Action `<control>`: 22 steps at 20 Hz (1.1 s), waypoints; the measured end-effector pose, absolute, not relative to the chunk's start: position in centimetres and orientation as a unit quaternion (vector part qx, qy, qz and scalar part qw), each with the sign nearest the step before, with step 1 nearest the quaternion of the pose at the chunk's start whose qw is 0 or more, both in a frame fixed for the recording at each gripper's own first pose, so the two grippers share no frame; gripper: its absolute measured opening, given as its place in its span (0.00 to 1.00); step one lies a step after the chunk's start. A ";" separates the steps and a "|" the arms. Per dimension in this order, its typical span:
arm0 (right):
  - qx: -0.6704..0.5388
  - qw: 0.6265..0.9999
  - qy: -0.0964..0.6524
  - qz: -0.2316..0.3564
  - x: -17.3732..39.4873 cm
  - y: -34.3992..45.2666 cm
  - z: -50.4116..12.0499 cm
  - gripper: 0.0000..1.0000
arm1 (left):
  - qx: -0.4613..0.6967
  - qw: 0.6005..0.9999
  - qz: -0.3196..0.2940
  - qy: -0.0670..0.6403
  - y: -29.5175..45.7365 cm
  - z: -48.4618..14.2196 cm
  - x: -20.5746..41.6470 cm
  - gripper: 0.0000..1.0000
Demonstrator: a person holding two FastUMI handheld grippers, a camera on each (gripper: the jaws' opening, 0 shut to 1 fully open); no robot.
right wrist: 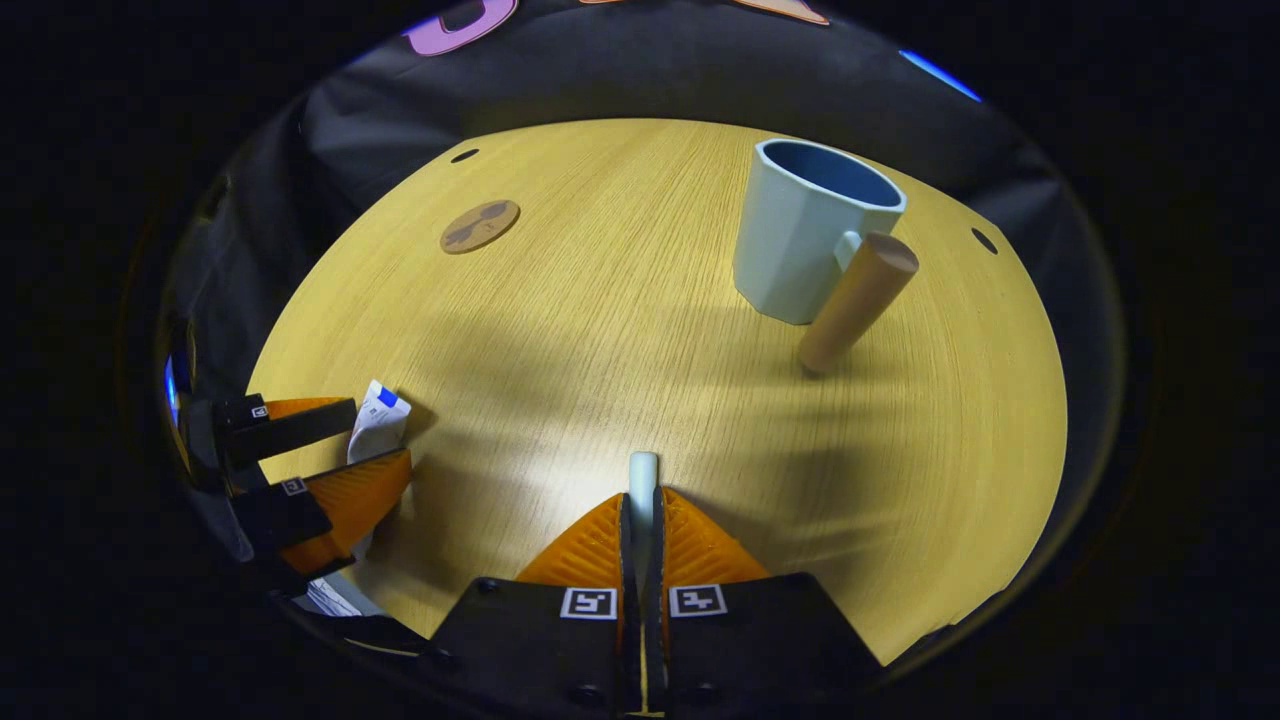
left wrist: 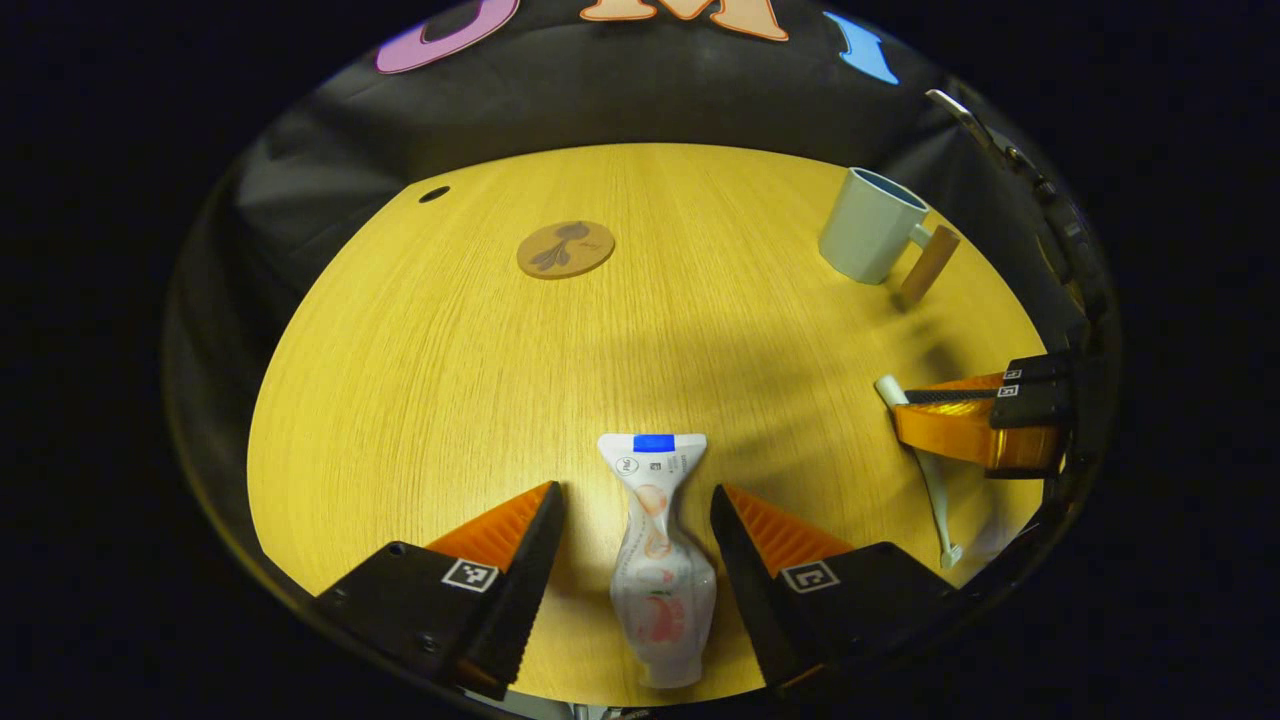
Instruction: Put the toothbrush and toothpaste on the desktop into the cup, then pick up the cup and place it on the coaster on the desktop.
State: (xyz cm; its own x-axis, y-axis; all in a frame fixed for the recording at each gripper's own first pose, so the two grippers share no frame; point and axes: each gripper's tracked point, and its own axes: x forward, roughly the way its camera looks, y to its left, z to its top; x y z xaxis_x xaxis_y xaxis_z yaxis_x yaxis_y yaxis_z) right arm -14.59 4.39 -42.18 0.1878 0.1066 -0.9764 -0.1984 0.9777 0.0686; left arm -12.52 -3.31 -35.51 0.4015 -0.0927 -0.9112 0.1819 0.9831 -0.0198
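Pale wood-grain desktop (left wrist: 420,400) w/ both grippers low over its near edge. Left gripper (left wrist: 636,520): fingers spread apart, straddling the toothpaste (left wrist: 657,560), which lies flat btwn them, no contact evident. Right gripper (right wrist: 641,525): fingers pressed together on the toothbrush (right wrist: 642,480), one end protruding fwd. Farther out, the cup (right wrist: 805,235) stands upright, right of centre; the coaster (left wrist: 565,249) lies well apart, far left.
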 end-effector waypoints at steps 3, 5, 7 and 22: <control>-0.037 0.770 0.629 0.104 -14.7 4.4 -42.2 0.05 | 0.026 0.838 -0.063 0.541 -3.2 -35.7 -12.0 0.63; -0.037 0.770 0.628 0.106 -14.7 4.3 -42.4 0.05 | 0.022 0.841 -0.061 0.537 -3.4 -35.6 -11.8 0.46; -0.038 0.771 0.627 0.109 -14.6 4.4 -42.1 0.05 | 0.023 0.843 -0.065 0.533 -3.7 -35.6 -11.7 0.27; 0.047 0.819 0.564 0.098 -13.9 4.5 -40.2 0.05 | -0.049 0.863 -0.080 0.497 -6.6 -32.7 -10.5 0.00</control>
State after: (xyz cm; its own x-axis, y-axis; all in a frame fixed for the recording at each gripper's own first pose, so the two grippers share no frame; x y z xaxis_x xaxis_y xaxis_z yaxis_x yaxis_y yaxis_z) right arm -13.86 4.53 -40.19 0.3453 0.2140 -0.9138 -0.1073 0.9763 0.1881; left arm -10.49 -6.58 -32.74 0.4940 -0.1866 -0.8492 0.0901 0.9824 -0.1635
